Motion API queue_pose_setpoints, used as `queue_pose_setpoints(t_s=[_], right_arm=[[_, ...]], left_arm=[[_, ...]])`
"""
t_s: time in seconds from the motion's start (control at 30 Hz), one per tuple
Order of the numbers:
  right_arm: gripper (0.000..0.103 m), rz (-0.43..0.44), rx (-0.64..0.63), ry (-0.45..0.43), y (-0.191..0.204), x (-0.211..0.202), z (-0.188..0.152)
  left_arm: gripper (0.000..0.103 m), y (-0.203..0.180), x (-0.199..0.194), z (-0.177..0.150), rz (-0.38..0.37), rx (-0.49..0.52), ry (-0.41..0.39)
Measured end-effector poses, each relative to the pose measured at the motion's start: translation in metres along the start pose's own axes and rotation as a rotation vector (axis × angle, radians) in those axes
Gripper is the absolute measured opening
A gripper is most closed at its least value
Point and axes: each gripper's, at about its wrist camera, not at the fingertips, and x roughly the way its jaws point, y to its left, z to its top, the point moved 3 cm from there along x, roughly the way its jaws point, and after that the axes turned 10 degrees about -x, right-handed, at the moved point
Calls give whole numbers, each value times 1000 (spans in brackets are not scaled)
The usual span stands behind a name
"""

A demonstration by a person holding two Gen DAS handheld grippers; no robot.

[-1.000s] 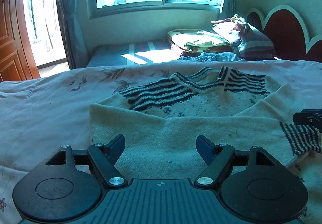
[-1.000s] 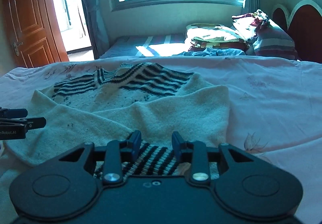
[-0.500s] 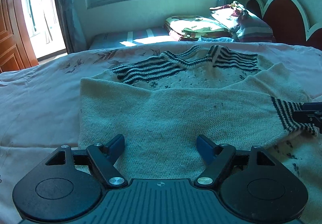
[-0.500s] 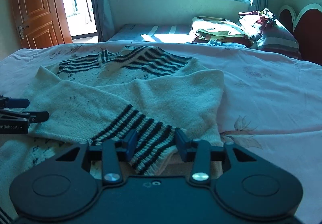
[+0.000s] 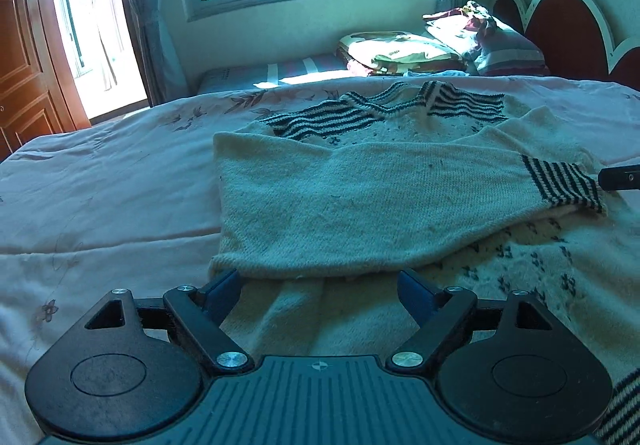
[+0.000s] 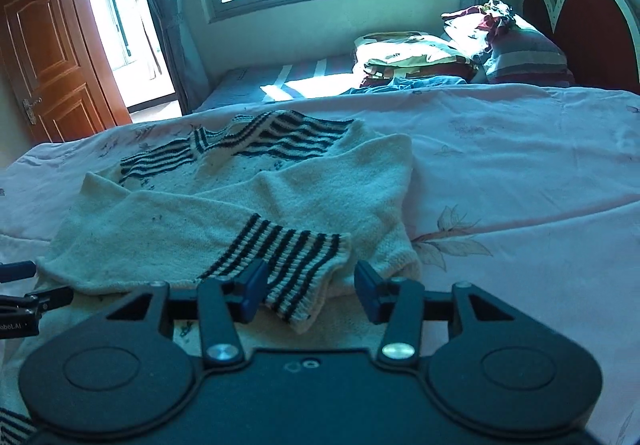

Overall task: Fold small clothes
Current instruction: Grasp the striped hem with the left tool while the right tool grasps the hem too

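A cream knit sweater [image 5: 360,205] with dark stripes at the collar lies flat on the pink bedspread [image 5: 100,185]. One sleeve is folded across its body, and its striped cuff [image 5: 564,185] lies at the right. My left gripper [image 5: 320,289] is open and empty just in front of the folded sleeve's edge. In the right wrist view the sweater [image 6: 240,213] lies ahead and the striped cuff [image 6: 292,257] rests loose between the spread jaws of my right gripper [image 6: 310,293], which is open. The left gripper's tips show at that view's left edge [image 6: 24,297].
Folded bedding and pillows [image 6: 460,53] are piled at the far end by the red headboard [image 6: 592,25]. A window is at the back wall. A wooden door [image 6: 52,57] stands open at the left. Bedspread extends to the right of the sweater [image 6: 520,185].
My right gripper has opened and let go of the striped cuff, which now lies on the sweater. Both grippers have drawn back towards the near edge of the sweater.
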Motion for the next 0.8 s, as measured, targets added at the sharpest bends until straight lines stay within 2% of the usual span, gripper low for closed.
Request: queue_pose_setpoints(t_s=[0.2, 0.3, 0.43, 0.53, 0.57, 0.6, 0.67, 0.8], right_arm=[[47, 25, -6, -19, 7, -51, -20], [47, 41, 12, -19, 6, -79, -38], [47, 51, 32, 12, 4, -108, -65], [47, 73, 69, 28, 2, -130, -87], [47, 77, 96, 37, 2, -138, -97], [48, 94, 124, 47, 1, -143, -105], [47, 131, 176, 71, 0, -152, -123], [46, 182, 263, 107, 0, -157, -148]], left_arm=[[85, 8, -50, -28, -7, 12, -4], [85, 12, -75, -44, -34, -1, 5], [85, 24, -109, -74, -72, -50, 31], [85, 37, -132, -95, -108, -126, 42], [83, 42, -139, -103, -133, -173, 54], [69, 46, -143, -109, -154, -204, 69], [52, 53, -149, -125, -184, -266, 116], [52, 61, -157, -149, -242, -367, 172]])
